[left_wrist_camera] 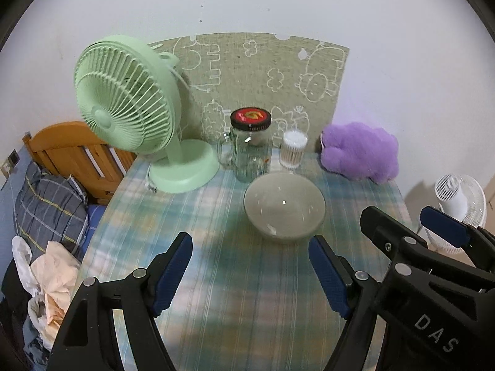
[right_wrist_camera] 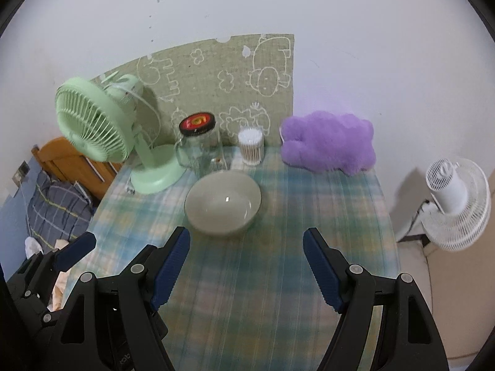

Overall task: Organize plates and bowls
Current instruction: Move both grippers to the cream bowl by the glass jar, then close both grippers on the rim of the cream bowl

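A pale grey-green bowl point(left_wrist_camera: 284, 207) sits upright and empty on the plaid tablecloth point(left_wrist_camera: 216, 278), beyond both grippers. It also shows in the right wrist view point(right_wrist_camera: 222, 204). My left gripper point(left_wrist_camera: 250, 262) is open and empty, above the cloth, the bowl just past its right finger. My right gripper point(right_wrist_camera: 246, 259) is open and empty, the bowl just past its left finger. The right gripper shows at the right of the left wrist view point(left_wrist_camera: 414, 232). The left gripper's finger point(right_wrist_camera: 74, 250) shows at the left of the right wrist view. No plates are in view.
At the table's back stand a green desk fan point(left_wrist_camera: 130, 108), a glass mug jar with a red lid point(left_wrist_camera: 247, 145), a cotton swab tub point(left_wrist_camera: 292, 151) and a purple plush point(left_wrist_camera: 359, 151). A bed with a pillow point(left_wrist_camera: 46, 210) lies left; a white fan point(right_wrist_camera: 454, 204) stands right.
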`<action>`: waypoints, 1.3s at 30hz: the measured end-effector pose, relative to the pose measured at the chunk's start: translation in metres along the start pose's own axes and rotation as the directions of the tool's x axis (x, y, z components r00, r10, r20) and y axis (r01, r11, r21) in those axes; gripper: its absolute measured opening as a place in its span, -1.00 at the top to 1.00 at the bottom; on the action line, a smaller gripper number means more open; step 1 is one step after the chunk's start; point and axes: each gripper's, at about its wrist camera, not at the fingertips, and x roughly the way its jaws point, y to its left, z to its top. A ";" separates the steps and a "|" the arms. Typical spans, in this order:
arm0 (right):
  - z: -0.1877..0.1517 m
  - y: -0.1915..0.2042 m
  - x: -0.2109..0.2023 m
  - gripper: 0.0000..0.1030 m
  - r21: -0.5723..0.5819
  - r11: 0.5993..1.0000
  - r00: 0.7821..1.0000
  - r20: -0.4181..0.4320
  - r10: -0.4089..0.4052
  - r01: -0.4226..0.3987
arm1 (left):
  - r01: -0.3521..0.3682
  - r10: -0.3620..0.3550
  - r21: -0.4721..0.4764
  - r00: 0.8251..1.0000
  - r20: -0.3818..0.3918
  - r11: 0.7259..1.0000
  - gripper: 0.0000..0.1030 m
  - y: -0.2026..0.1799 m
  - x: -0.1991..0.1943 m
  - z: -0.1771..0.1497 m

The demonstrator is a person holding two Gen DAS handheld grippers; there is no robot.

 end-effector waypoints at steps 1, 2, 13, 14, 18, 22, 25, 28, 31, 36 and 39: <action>0.004 -0.002 0.004 -0.52 0.001 1.000 1.000 0.002 0.001 -0.001 | -0.002 0.002 -0.002 1.000 0.001 1.000 -0.53 -0.002 0.006 0.005; 0.009 -0.004 0.010 -0.52 0.005 1.000 1.000 0.005 0.003 -0.003 | -0.004 0.004 -0.002 1.000 -0.003 1.000 -0.53 -0.003 0.012 0.008; 0.040 -0.011 0.092 -0.52 0.023 0.999 0.999 -0.037 0.038 -0.037 | -0.007 0.006 -0.011 0.998 -0.056 1.000 -0.22 -0.009 0.086 0.034; 0.042 -0.012 0.099 -0.52 0.033 0.999 0.998 -0.044 0.043 -0.041 | -0.006 0.005 -0.018 0.998 -0.066 1.000 -0.18 -0.009 0.095 0.036; 0.047 -0.017 0.132 -0.52 0.070 0.997 0.996 -0.077 0.051 -0.045 | -0.024 0.020 -0.032 0.995 -0.101 0.999 -0.05 -0.013 0.124 0.040; 0.047 -0.017 0.160 -0.45 0.065 0.997 0.994 -0.102 0.040 -0.033 | -0.057 0.054 -0.017 0.990 -0.131 0.998 0.13 -0.013 0.146 0.039; 0.048 -0.018 0.178 -0.34 0.070 0.997 0.991 -0.131 0.040 -0.031 | -0.055 0.052 -0.018 0.988 -0.143 0.998 0.20 -0.011 0.157 0.038; 0.047 -0.016 0.192 -0.26 0.080 0.996 0.988 -0.144 0.048 -0.037 | -0.044 0.042 -0.010 0.988 -0.152 0.999 0.28 -0.012 0.167 0.036; 0.045 -0.012 0.202 0.01 0.071 0.997 0.986 -0.162 0.042 -0.031 | -0.046 0.043 -0.016 0.984 -0.173 0.999 0.41 -0.010 0.175 0.035; 0.041 -0.014 0.213 0.34 0.089 0.995 0.981 -0.186 0.056 -0.040 | -0.108 0.105 -0.002 0.976 -0.191 0.994 0.72 -0.009 0.184 0.031; 0.038 -0.015 0.215 0.49 0.080 0.997 0.984 -0.178 0.023 -0.008 | -0.115 0.114 0.002 0.975 -0.191 0.993 0.73 -0.009 0.186 0.031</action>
